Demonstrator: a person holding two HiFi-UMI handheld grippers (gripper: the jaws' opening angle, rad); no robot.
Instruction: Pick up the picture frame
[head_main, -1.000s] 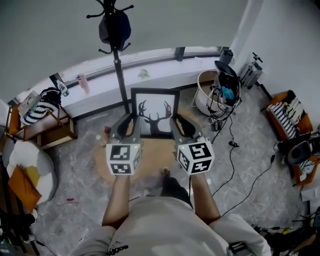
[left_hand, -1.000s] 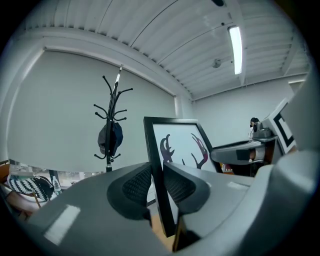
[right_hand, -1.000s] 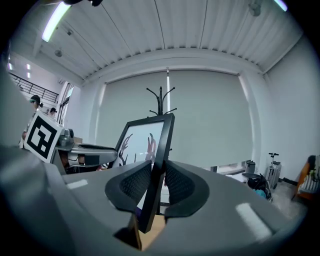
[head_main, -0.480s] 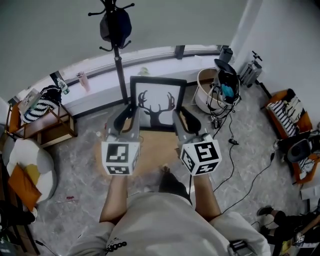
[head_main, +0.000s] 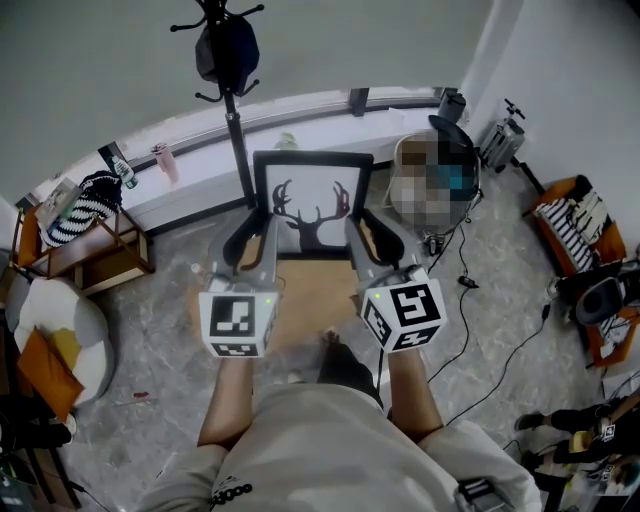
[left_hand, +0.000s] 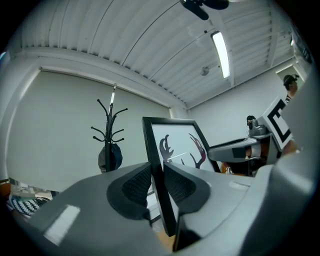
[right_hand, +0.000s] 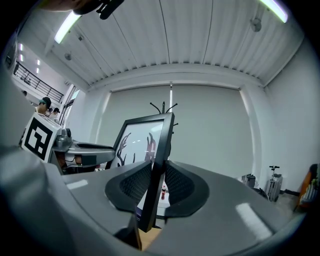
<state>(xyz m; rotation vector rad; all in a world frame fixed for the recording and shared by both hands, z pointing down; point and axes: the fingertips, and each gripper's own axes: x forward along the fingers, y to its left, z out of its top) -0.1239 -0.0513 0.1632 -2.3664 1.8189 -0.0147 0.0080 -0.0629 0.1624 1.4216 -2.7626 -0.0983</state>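
Picture frame (head_main: 312, 205) stands upright, held at both side edges: left gripper (head_main: 255, 228) clamps the left, right gripper (head_main: 366, 228) the right.

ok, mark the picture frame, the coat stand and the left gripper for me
picture frame (head_main: 312, 205), head view, on the deer print in its middle.
coat stand (head_main: 237, 140), head view, on its upright pole.
left gripper (left_hand: 157, 182), left gripper view, midway between its fingertips, which clamp the picture frame's edge.

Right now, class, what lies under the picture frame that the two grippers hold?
A round tan surface shows below the picture frame, between the left gripper and right gripper. The frame and grippers cover its far part and anything there.
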